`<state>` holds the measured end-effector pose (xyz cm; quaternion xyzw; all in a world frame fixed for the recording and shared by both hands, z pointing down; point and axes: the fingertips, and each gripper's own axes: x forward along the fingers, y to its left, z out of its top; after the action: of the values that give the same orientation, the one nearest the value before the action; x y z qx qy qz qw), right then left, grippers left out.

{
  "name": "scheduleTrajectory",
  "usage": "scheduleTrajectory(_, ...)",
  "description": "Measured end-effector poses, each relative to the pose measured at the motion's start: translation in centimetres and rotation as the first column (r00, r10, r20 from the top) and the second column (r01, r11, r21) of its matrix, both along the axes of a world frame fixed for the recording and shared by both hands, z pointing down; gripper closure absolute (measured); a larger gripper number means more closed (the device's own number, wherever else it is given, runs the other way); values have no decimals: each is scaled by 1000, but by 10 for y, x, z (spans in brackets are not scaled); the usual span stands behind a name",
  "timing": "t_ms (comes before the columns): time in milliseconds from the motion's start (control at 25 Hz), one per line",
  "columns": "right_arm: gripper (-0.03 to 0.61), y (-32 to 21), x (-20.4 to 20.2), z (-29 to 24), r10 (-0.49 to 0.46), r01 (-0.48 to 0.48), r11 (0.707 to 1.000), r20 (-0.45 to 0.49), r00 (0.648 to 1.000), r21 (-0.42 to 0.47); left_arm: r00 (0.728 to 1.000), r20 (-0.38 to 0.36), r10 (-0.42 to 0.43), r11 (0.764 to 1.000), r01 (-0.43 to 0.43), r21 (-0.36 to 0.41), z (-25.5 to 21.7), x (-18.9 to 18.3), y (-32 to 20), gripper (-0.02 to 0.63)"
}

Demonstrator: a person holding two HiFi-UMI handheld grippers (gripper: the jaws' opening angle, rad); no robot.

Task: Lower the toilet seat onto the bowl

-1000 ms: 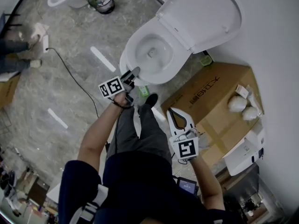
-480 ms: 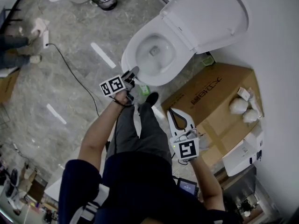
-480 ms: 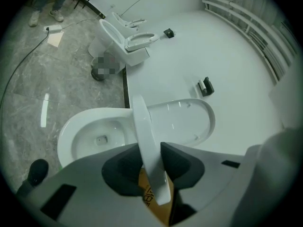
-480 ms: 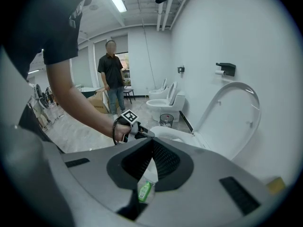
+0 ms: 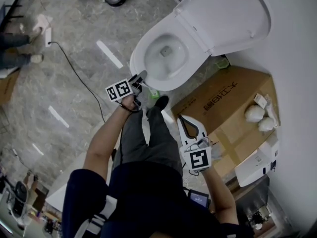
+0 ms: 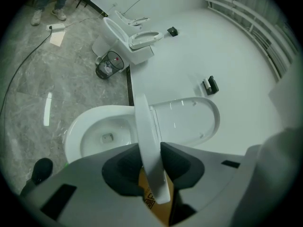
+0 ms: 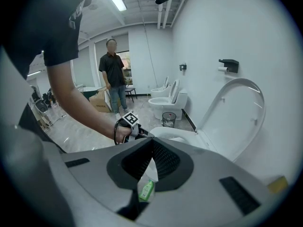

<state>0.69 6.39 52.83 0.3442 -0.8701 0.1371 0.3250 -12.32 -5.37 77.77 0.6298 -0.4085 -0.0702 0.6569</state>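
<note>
The right tool (image 5: 182, 119) is pointing downward near the person's leg. Its jaws are resting together at the tips and are gripping nothing. Through the slit below them, in the right gripper view, a small green bottle (image 7: 146, 191) is showing on the floor. Just beside this tool a cardboard box (image 5: 223, 103) is lying next to the wall.

A little farther, the left tool (image 5: 140, 78) is reaching to the front of the toilet. Its jaws have just been closing, and the pads are pressing on the front edge of the seat (image 6: 144, 126) from both sides. The seat is standing partly lowered, tilted between the open bowl (image 6: 80, 126) on one side and the raised lid (image 6: 189, 119) on the other. It is not lying on the bowl yet. The lid is leaning against the white wall.

Beyond the toilet a black bin (image 6: 108, 65) is standing on the grey floor, and near it a second toilet (image 6: 135, 39). A cable (image 5: 74, 73) is running across the floor.
</note>
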Motion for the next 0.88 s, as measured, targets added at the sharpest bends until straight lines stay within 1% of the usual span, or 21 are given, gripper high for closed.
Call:
scheduleTrajectory(440, 558, 4, -10, 18, -18, 18, 999, 0, 1000, -26, 1000, 0, -4, 999, 4, -35, 34, -11, 11, 485)
scheduleTrajectory(880, 558, 8, -25, 42, -34, 34, 997, 6, 999, -63, 1000, -9, 14, 998, -15, -62, 71, -19, 20, 482)
